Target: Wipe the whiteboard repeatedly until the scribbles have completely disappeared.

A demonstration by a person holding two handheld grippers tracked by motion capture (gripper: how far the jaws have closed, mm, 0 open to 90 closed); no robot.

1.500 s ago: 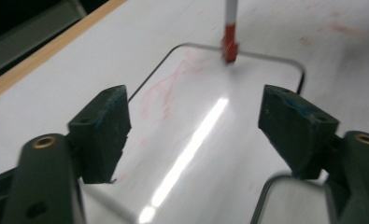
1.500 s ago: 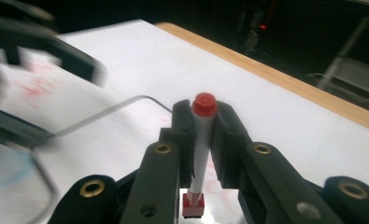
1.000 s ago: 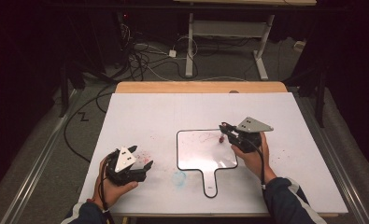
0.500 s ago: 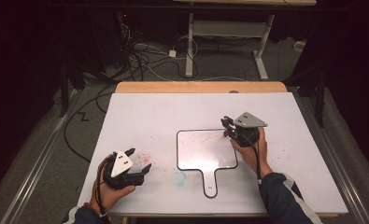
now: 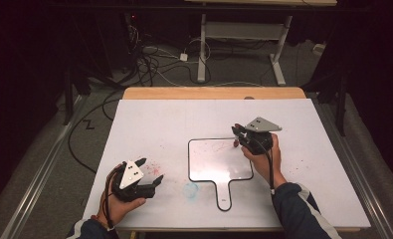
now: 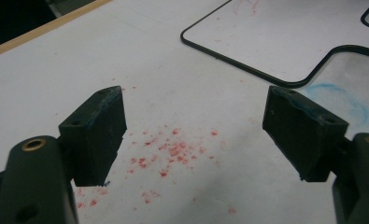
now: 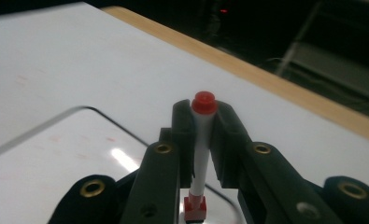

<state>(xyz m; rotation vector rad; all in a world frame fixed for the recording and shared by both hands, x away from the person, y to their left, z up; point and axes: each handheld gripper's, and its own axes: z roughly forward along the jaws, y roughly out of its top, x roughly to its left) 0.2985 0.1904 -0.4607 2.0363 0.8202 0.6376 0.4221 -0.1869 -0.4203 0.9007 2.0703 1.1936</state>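
My right gripper [image 5: 240, 135] has its jaws pinching a white marker [image 7: 201, 140] with a red cap, held over the top right corner of the small whiteboard [image 5: 219, 159] (faint red marks there, hard to read). My left gripper [image 5: 149, 172] sits low on the table [image 5: 174, 114], jaws spread wide above red specks [image 6: 170, 149], near a blue smudge [image 5: 190, 189].

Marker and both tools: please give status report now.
Right tool shut on red-capped marker, over small whiteboard. Left tool open, empty, above red specks. Nothing in the way.
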